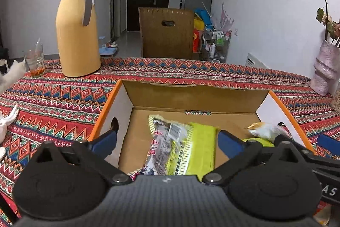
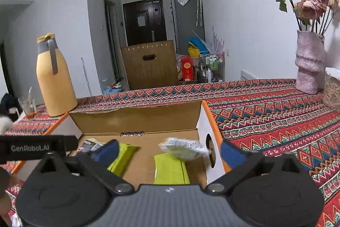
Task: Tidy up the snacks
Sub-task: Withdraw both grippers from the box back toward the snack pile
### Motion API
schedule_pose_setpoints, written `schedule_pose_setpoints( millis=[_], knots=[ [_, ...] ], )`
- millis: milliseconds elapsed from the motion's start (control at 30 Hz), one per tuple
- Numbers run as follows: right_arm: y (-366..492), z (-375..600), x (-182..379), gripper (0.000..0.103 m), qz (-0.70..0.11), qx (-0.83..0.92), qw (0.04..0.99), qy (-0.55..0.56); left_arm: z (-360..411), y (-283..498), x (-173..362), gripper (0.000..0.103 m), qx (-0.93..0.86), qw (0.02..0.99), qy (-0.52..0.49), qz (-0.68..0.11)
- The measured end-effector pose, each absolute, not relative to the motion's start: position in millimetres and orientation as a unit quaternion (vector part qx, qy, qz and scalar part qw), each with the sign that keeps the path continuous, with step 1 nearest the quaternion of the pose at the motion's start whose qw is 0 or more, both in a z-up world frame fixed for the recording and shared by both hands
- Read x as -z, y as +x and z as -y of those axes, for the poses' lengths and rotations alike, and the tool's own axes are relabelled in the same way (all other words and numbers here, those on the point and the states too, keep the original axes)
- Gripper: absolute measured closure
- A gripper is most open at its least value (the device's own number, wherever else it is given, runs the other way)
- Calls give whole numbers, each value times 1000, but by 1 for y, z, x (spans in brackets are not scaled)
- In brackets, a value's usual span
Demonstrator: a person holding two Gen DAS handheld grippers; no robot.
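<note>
Both my claws, left gripper (image 1: 166, 139) and right gripper (image 2: 169, 151), gape wide and empty over the cardboard box (image 1: 191, 97), where a printed snack bag (image 1: 167, 142), green packets (image 2: 171, 169) and a blurred pale packet (image 2: 182, 147) at my right's twelve o'clock sit, so most looks stowed.
</note>
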State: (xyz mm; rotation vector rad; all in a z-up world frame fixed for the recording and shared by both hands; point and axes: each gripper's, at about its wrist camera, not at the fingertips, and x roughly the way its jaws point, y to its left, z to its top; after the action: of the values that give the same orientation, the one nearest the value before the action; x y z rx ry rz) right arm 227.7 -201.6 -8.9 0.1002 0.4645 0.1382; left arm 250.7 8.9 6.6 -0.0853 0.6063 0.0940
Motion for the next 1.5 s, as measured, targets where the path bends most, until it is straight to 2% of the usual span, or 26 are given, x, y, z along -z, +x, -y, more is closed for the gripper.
schedule_pose_setpoints(
  millis=[633, 1067, 1500],
  knots=[
    [215, 208, -2, 0, -207, -71, 974, 61, -8, 241, -17, 0, -52, 956, -40, -288],
    [179, 214, -24, 0, -175, -75, 981, 46, -19, 199, -38, 0, -56, 963, -28, -263],
    [129, 225, -2, 0, -217, -72, 973, 31, -38, 149, -16, 0, -58, 954, -31, -292]
  ],
)
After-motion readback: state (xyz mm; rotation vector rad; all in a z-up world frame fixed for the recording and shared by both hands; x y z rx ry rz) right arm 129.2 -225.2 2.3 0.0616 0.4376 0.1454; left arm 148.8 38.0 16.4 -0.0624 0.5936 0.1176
